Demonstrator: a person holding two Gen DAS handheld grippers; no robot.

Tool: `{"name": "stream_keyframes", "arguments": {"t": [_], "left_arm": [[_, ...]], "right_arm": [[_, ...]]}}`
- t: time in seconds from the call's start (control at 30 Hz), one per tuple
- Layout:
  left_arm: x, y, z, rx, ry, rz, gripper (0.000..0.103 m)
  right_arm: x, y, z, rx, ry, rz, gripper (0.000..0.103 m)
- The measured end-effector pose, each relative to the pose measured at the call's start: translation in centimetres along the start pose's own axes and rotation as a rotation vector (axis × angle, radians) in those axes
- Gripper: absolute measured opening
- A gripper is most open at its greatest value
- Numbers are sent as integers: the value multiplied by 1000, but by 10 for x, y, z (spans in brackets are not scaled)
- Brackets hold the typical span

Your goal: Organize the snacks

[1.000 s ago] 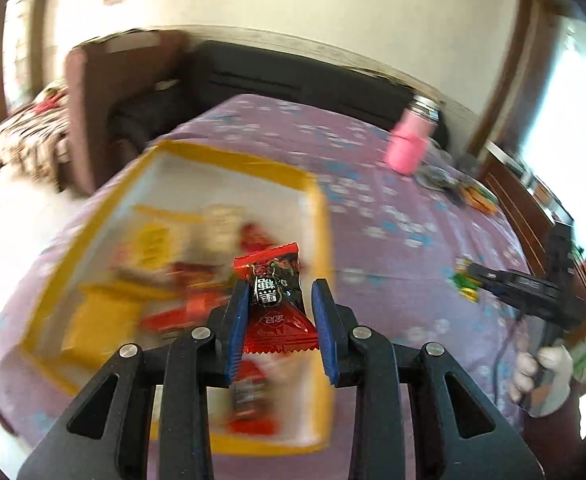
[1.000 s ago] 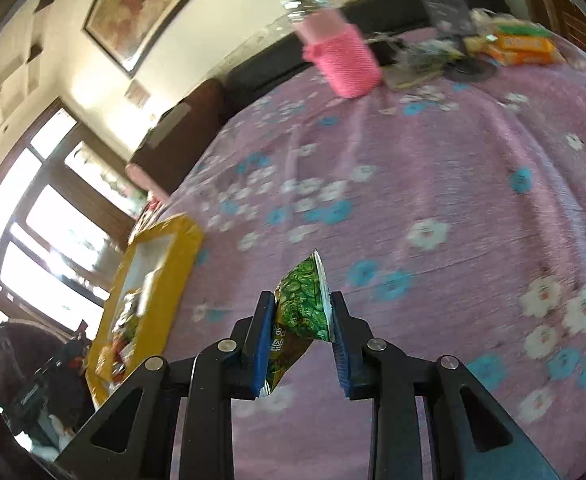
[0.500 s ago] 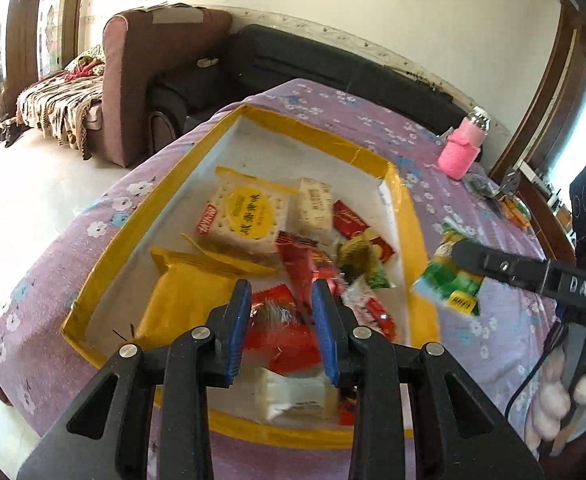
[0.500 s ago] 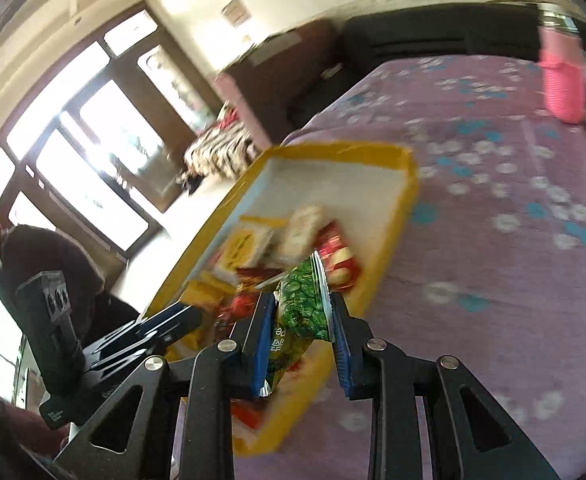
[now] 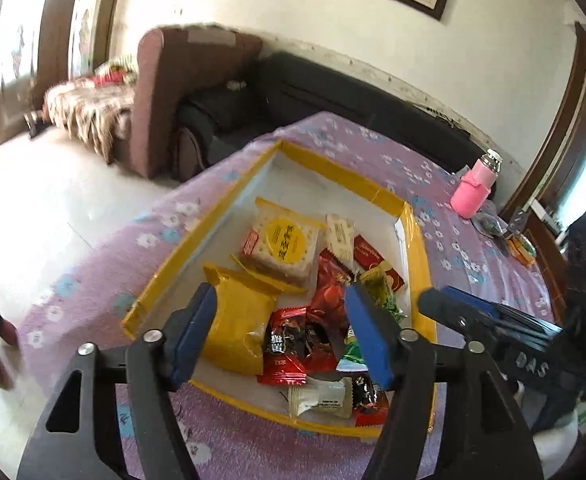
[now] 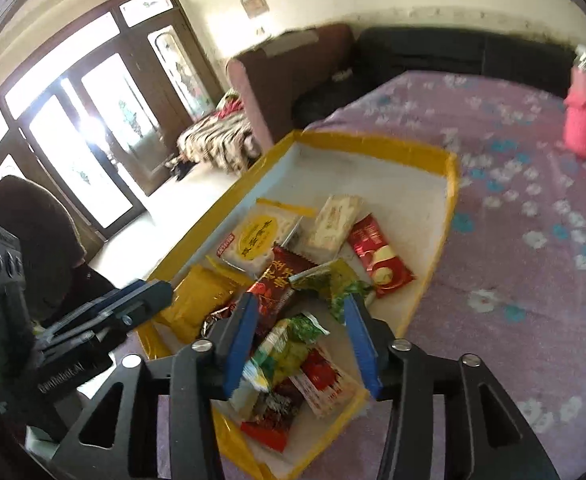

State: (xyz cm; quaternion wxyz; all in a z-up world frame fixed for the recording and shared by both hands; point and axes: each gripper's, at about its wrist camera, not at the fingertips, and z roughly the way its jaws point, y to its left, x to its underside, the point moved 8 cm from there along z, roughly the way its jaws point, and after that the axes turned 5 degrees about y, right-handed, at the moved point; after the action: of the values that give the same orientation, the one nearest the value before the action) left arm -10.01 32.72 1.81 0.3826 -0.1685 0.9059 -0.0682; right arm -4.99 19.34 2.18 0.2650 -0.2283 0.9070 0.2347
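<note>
- The left gripper (image 5: 281, 336) is over the near end of the yellow-rimmed tray (image 5: 333, 170). Its jaws have just been opening, and nothing is pinched between them now.
- A red snack packet (image 5: 289, 344) lies in the tray below the left gripper's blue pads (image 5: 367, 334), on top of other snacks.
- The right gripper (image 6: 299, 340) is over the same tray from the other side. Its jaws have just been opening too.
- A green snack packet (image 6: 285, 350) sits between the right gripper's jaws, but the pads are not pressing on it. It lies on the pile in the tray.
- More snacks fill the tray: a yellow bag (image 5: 239, 326), a pack of crackers with a yellow circle (image 5: 283, 240) and a white bar (image 6: 335, 218).
- The tray sits on a purple flowered cloth (image 6: 513, 240).
- A pink bottle (image 5: 475, 192) stands far off on the cloth.
</note>
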Motion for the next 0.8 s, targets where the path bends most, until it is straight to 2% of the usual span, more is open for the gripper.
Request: {"name": "stream_keyframes", "arguments": {"t": [0.1, 0.27, 0.37, 0.57, 0.8], "left_arm": [[6, -26, -16, -86, -57, 103, 75], [21, -80, -26, -107, -92, 266, 78], [30, -106, -23, -130, -93, 339, 78], [44, -135, -19, -115, -49, 367, 78], [53, -147, -19, -103, -5, 365, 78]], "right_arm": [[13, -5, -26, 80, -67, -44, 54], [46, -22, -65, 223, -159, -77, 61], [60, -38, -84, 276, -183, -69, 64], [80, -69, -98, 372, -175, -38, 65], [92, -88, -103, 364, -151, 17, 66]]}}
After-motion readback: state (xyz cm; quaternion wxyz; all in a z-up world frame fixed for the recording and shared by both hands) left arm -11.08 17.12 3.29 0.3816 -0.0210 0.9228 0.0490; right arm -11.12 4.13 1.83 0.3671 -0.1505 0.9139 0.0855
